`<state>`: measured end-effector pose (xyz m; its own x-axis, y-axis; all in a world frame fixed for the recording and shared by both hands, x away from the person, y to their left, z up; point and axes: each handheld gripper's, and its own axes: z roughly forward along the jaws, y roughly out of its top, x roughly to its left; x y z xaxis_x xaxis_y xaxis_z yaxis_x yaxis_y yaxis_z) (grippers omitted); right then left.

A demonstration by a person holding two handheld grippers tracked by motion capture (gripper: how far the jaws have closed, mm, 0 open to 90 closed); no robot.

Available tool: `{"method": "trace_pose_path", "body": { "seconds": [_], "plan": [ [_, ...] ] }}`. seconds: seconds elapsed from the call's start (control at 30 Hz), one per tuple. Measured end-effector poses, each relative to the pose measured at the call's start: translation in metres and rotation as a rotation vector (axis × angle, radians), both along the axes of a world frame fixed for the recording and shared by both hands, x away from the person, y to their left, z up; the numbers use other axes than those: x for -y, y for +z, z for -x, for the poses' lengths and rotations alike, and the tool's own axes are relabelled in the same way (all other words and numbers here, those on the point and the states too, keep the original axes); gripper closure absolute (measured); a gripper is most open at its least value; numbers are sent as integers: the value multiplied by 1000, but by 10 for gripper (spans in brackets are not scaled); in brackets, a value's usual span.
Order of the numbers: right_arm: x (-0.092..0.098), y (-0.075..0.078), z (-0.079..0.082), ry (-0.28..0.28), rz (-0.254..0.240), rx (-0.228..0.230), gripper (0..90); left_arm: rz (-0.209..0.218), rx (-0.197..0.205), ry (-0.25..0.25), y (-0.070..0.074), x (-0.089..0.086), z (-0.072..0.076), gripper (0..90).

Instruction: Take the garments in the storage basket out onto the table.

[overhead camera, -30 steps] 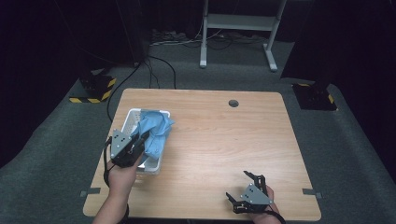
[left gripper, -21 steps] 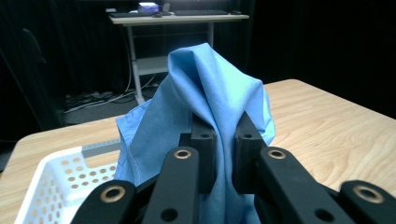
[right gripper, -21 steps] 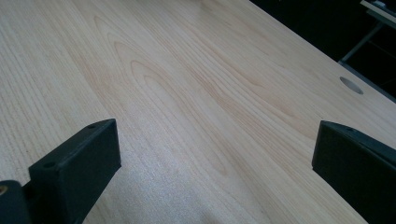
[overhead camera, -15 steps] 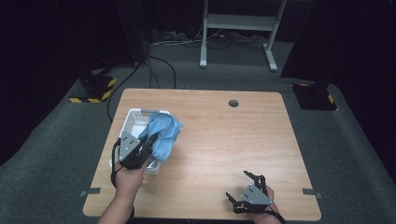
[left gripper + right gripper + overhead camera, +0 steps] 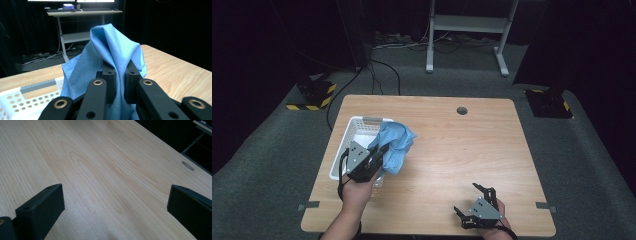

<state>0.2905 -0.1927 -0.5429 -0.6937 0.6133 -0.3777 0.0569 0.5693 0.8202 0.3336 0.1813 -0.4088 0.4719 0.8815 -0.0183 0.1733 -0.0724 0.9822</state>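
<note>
A light blue cloth (image 5: 395, 145) hangs lifted over the right rim of a white perforated basket (image 5: 358, 131) on the left of the wooden table. My left gripper (image 5: 381, 152) is shut on the blue cloth (image 5: 112, 53), which drapes over both jaws and rises in a peak above them. The basket's rim (image 5: 27, 96) lies below and to the left in the left gripper view. My right gripper (image 5: 472, 201) rests near the table's front edge at the right, open wide with nothing between its jaws, bare wood (image 5: 110, 185) beneath it.
The tabletop (image 5: 472, 150) has a round cable hole (image 5: 462, 110) at the back middle. Past the far edge stand a white metal frame (image 5: 467, 30), cables on the carpet and yellow-black striped blocks (image 5: 314, 95).
My left gripper has lifted the blue cloth out of the basket and carried it to the right, over the basket's right rim. The right gripper has stayed put.
</note>
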Motion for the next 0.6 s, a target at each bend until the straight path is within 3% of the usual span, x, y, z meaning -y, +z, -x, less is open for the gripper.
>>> {"method": "trace_pose_path", "body": {
  "seconds": [0.6],
  "plan": [
    [0,0,0,1,-1,2,5,32,-11,-52,-2,17,-3,826]
  ]
}}
